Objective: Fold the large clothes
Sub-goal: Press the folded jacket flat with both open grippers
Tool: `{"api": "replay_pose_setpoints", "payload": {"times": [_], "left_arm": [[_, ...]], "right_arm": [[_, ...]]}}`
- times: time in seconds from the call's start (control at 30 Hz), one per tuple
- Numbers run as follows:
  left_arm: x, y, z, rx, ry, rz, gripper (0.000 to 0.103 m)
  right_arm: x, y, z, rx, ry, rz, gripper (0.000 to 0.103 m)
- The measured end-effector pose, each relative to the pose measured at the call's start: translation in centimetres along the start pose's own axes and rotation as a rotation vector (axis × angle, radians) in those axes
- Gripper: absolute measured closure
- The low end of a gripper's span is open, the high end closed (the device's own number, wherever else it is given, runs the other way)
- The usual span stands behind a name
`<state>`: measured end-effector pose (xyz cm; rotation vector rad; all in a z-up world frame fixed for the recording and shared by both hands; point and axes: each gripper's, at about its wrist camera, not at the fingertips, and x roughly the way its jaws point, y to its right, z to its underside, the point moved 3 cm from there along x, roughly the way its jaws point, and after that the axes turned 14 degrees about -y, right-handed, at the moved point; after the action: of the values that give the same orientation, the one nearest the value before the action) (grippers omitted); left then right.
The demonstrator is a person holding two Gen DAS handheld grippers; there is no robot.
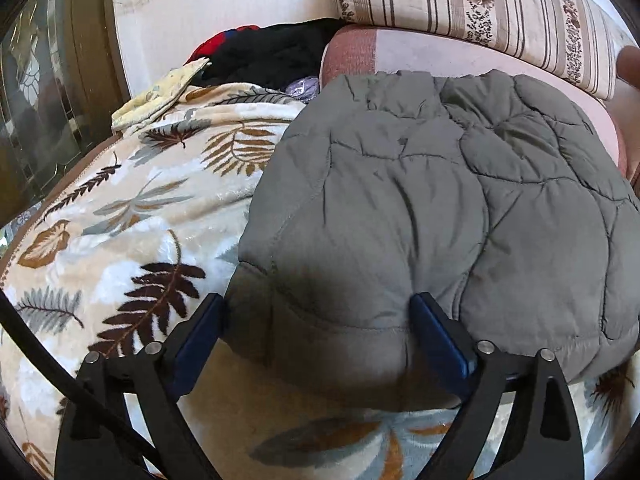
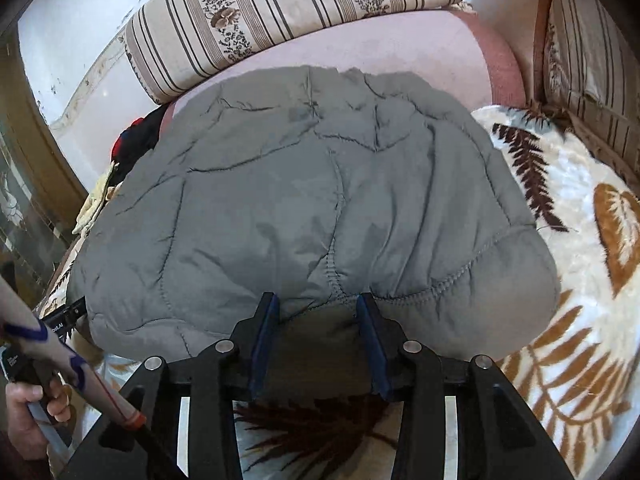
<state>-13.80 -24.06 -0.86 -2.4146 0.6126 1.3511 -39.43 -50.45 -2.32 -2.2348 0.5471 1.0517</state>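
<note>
Left gripper [image 1: 318, 334] spread wide, straddling the grey quilted jacket's [image 1: 432, 200] near hem without pinching, right gripper [image 2: 318, 330] half-open astride that hem too, jacket folded on the leaf-print blanket's [image 1: 132, 216] far edge.

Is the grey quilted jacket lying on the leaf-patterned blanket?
Yes, the grey quilted jacket lies spread over the leaf-patterned blanket.

No legible text; tiny white print on black device [image 2: 60, 326] unreadable.
</note>
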Motion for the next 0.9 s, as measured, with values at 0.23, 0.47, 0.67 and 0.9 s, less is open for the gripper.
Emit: {"api": "replay_pose_setpoints", "payload": {"times": [0.23,0.47,0.67,0.9], "left_arm": [[-3.3,-1.7,-0.5,-0.091,0.123,0.04,0.009],[-1.1,-3.4,-0.9,-0.156,0.07,0.015,0.009],[0.2,-3.0,-1.0,-0.131,0.03,0.008,0.009],[-3.0,-2.7,-0.8,-0.145,0.146,-0.07,0.009]], "right_arm": [[-2.6,0.8,-0.4,0.032,0.053,-0.098,0.061],[-4.4,5.9,-1.4,0.176,0.123,-0.036,0.073],[-2.2,7.2,-1.6,0.222,0.05,-0.065,0.074],[-4.2,6.1,-1.5,0.182,0.118,-0.026,0.073]]}}
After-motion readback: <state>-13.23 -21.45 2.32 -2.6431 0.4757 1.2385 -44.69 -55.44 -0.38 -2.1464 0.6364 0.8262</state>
